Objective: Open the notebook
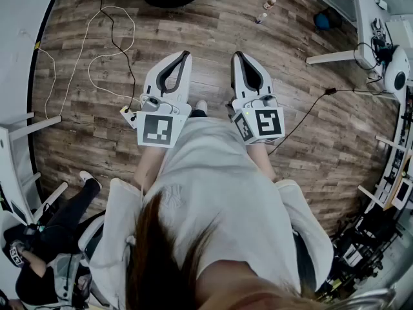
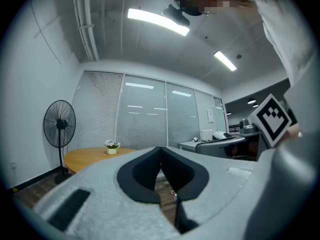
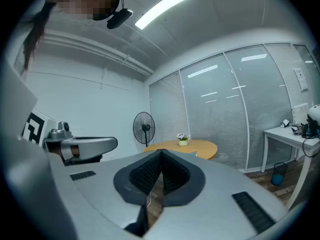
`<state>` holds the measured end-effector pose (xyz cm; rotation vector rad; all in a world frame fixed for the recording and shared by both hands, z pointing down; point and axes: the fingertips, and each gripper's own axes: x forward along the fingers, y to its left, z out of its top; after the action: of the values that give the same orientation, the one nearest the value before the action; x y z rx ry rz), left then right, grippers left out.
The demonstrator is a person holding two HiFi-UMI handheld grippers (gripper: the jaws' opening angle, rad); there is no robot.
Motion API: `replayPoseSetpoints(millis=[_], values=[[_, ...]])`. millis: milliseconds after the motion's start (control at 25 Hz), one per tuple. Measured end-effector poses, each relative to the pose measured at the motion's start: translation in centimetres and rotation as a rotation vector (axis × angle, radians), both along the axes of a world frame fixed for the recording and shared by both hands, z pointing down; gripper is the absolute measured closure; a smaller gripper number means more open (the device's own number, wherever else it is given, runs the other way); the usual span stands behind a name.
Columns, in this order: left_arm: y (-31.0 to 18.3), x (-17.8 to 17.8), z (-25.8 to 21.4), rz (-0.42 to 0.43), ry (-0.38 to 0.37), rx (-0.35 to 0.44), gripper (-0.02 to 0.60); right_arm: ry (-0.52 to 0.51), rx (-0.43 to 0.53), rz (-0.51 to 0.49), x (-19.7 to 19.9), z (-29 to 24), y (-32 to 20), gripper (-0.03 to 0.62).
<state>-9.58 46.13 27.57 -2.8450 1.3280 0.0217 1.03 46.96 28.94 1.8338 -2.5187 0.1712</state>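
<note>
No notebook shows in any view. I hold both grippers level in front of my body, above a wooden floor [image 1: 213, 18]. In the head view my left gripper [image 1: 187, 54] and my right gripper [image 1: 236, 53] lie side by side, a little apart, each with its jaws closed into a loop. The left gripper view shows the left gripper [image 2: 160, 148] with its tips touching and nothing between them. The right gripper [image 3: 161, 152] looks the same in its own view: tips together, nothing held. Each gripper's marker cube [image 1: 158, 129] sits near my waist.
A round wooden table [image 3: 200, 147] with a small flower pot [image 2: 112, 148] and a standing fan [image 2: 59, 124] are ahead by the glass wall. A white cable [image 1: 103, 58] and a black cable [image 1: 310, 108] lie on the floor. White desks [image 1: 361, 18] stand right; another person [image 1: 39, 257] sits lower left.
</note>
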Motion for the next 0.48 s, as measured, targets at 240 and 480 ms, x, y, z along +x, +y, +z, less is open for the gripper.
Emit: replayPoseSetpoints(millis=[240, 480], values=[[-0.4, 0.2, -0.1, -0.005, 0.000, 0.002, 0.563, -0.002, 0.000, 0.007, 0.5, 0.0, -0.3, 0.594], [-0.4, 1.0, 0.2, -0.005, -0.002, -0.004, 0.563, -0.004, -0.002, 0.010, 1.2, 0.1, -0.3, 0.594]])
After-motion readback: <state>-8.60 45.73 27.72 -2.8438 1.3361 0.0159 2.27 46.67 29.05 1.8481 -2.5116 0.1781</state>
